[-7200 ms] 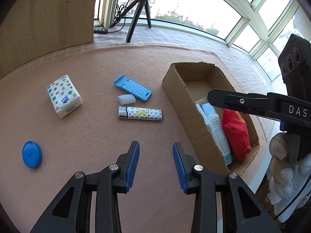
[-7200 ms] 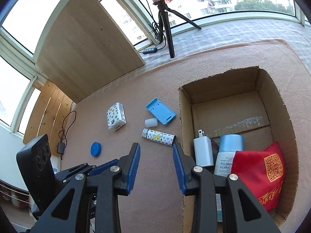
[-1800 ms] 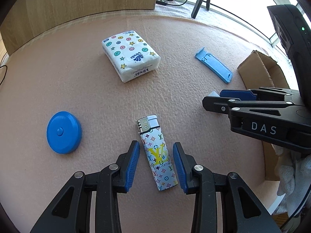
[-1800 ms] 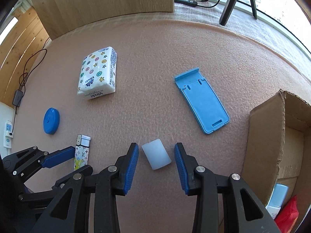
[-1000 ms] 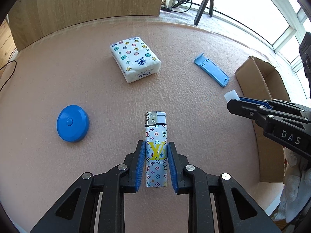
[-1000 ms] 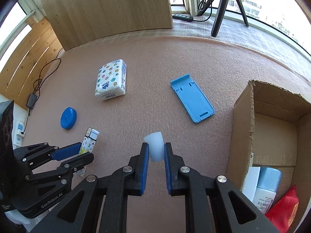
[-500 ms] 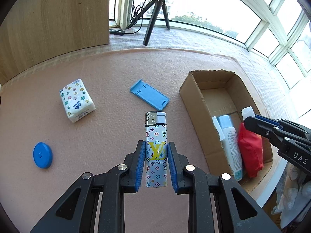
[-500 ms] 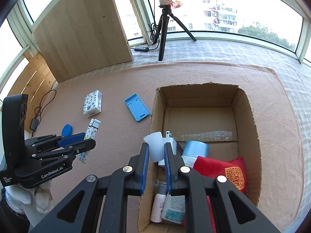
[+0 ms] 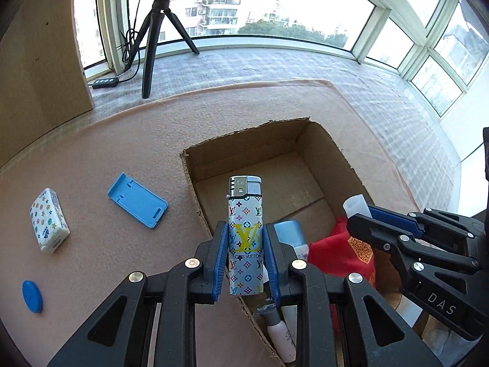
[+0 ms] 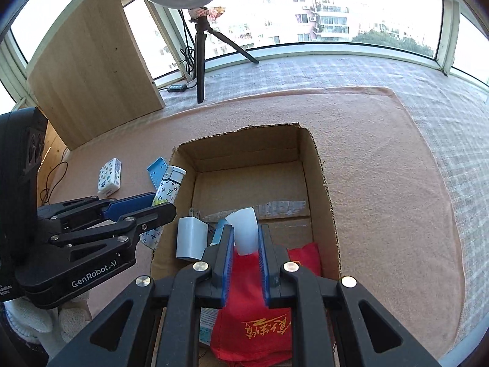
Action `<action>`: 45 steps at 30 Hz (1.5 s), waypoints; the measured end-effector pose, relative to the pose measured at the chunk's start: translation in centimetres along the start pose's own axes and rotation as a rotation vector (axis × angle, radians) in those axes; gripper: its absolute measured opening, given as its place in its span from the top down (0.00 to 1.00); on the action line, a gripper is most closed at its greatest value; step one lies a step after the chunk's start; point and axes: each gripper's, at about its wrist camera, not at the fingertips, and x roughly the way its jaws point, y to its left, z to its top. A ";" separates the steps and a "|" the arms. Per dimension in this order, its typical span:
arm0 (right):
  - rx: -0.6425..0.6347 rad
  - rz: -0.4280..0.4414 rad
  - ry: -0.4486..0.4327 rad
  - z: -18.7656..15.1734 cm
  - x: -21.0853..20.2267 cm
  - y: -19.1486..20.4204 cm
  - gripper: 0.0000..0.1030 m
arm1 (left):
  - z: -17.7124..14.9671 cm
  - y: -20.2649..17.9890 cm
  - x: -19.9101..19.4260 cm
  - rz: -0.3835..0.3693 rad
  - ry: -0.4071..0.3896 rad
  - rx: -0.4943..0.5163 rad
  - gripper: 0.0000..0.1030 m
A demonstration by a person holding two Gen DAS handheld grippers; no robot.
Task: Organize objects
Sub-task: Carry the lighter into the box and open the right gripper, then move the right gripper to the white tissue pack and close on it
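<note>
My left gripper [image 9: 245, 246] is shut on a patterned lighter [image 9: 245, 238], held upright above the left wall of the open cardboard box [image 9: 269, 150]. My right gripper [image 10: 246, 243] is shut on a small white translucent cap [image 10: 245, 229], held over the box [image 10: 327, 202] interior. In the right wrist view the left gripper [image 10: 149, 206] with the lighter [image 10: 166, 192] hangs at the box's left wall. In the left wrist view the right gripper [image 9: 357, 214] with the cap [image 9: 354, 204] sits over the box's right side.
Inside the box lie a red pouch [image 10: 253, 324], a white charger [image 10: 190, 238] and bottles [image 9: 281, 333]. On the pink mat [image 9: 91, 159] to the left rest a blue phone stand [image 9: 137, 201], a tissue pack [image 9: 49, 224] and a blue round disc [image 9: 32, 296]. A tripod [image 9: 159, 39] stands behind.
Both grippers closed on their objects, lifted them from the mat and carried them right. In the last half second both have moved further over the box.
</note>
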 end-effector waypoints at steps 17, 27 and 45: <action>0.122 0.017 -0.062 -1.2 -3.1 2.4 0.69 | -0.9 4.4 -6.6 -0.035 -0.049 0.009 0.76; 0.105 0.032 -0.172 -0.4 -7.2 10.8 0.68 | -3.4 15.2 -15.5 -0.008 -0.141 -0.075 0.76; -0.017 0.144 -0.015 7.8 3.6 19.1 0.65 | -4.5 27.9 -13.5 0.075 -0.125 -0.303 0.43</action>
